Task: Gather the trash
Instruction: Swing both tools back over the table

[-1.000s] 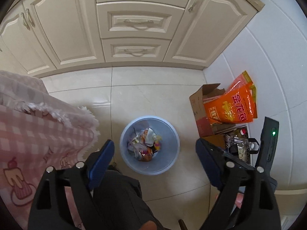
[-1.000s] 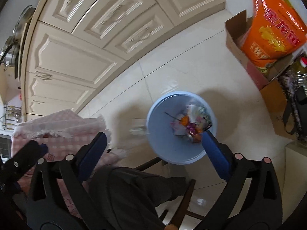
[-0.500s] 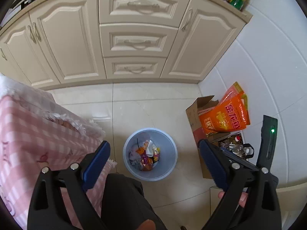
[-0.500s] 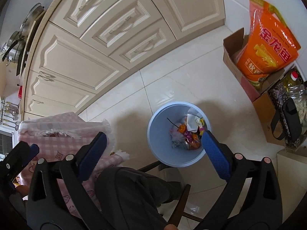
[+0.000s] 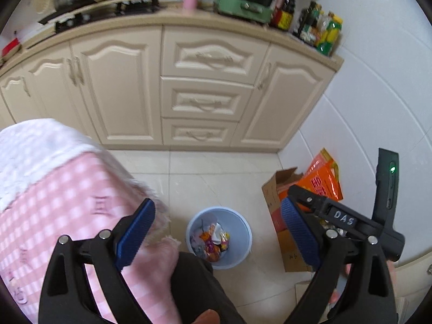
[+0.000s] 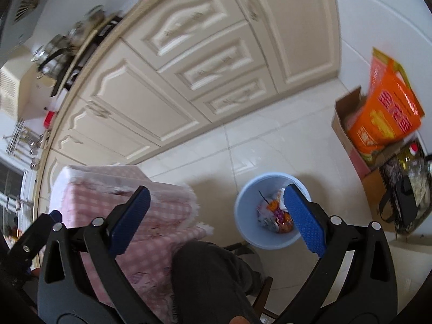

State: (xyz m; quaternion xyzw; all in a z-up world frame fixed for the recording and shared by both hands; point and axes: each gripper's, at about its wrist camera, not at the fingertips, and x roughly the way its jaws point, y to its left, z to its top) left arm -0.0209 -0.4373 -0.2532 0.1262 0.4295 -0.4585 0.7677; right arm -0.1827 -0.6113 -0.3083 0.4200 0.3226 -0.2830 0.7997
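Note:
A light blue trash bin (image 5: 244, 232) (image 6: 244, 216) stands on the tiled floor, holding several crumpled colourful wrappers (image 5: 213, 241) (image 6: 275, 216). My left gripper (image 5: 217, 220) hangs high above the bin, jaws wide open and empty. My right gripper (image 6: 216, 205) is also well above the floor, open with nothing between its blue pads; its right pad overlaps the bin in the right wrist view. The right gripper's body also shows at the right edge of the left wrist view.
A table with a pink checked cloth (image 5: 54, 189) (image 6: 151, 208) stands to the left. Cream cabinets (image 5: 205, 91) run along the back. A cardboard box with an orange bag (image 5: 321, 183) (image 6: 383, 118) sits by the white tiled wall. The person's dark trouser leg (image 6: 210, 275) is below.
Both grippers have risen and tilted up; the bin looks smaller and lower in both views, and the countertop with stove and bottles has come into sight. The jaws stayed open.

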